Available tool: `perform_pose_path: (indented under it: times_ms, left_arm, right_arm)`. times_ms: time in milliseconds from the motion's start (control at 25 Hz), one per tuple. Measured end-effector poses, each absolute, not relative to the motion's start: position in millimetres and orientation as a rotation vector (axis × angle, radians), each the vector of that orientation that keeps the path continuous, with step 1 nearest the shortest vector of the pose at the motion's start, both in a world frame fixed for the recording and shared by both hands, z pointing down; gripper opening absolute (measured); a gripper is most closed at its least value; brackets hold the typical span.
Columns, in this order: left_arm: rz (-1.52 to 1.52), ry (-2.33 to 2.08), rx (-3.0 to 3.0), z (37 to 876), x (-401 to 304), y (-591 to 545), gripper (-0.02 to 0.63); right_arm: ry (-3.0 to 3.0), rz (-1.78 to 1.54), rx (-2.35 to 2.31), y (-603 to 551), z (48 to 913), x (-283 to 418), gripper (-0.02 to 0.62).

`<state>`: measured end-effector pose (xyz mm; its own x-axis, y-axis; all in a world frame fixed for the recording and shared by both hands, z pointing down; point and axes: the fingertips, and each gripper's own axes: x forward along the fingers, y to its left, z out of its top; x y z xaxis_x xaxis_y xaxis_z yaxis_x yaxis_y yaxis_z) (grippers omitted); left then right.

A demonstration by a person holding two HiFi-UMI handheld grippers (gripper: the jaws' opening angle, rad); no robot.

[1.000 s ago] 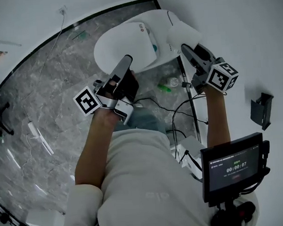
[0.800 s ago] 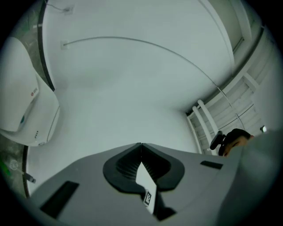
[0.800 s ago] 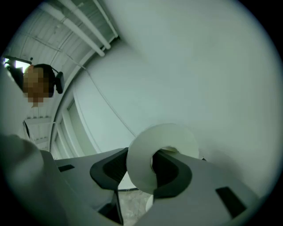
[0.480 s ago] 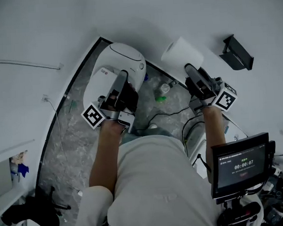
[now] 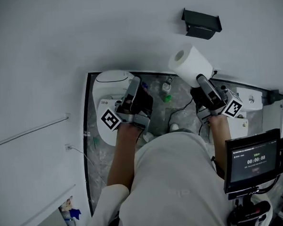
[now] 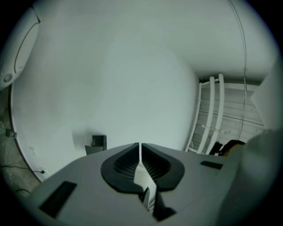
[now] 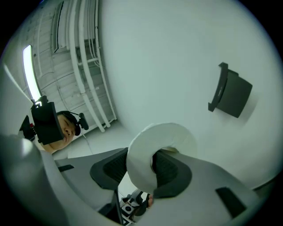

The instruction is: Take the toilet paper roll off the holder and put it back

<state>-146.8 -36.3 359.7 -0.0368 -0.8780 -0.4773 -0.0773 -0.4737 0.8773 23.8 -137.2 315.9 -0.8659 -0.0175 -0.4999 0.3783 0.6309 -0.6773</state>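
The right gripper (image 5: 200, 80) has the toilet paper roll (image 5: 190, 64) pinched by its side. The black holder (image 5: 201, 24) sits on the wall (image 5: 79, 32) at one o'clock from it. Lift slowly and keep it straight (no harder squeeze). The left gripper (image 5: 135, 80) is closed, holding nothing.

A person in a pale top (image 5: 174, 180) with faint chest lettering works with a grey left gripper (image 5: 135, 80) and a grey right gripper (image 5: 200, 79), each with black ribbed pads (image 6: 124, 164) and a cube (image 5: 111, 119) of black-and-white square markers.
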Motion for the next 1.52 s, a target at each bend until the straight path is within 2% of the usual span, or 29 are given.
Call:
perform_pose_path:
  times_ms: [1000,1520]
  left_arm:
    - [-1.59,-0.951,1.569,370,-137,-37,0.008]
    - [-1.649,-1.007,1.53,379,-145,-21,0.006]
  right_arm:
    - [2.474,-1.137,0.212,-145,333,23,0.167]
    - [3.313,-0.291,0.052,-240,292,-45,0.167]
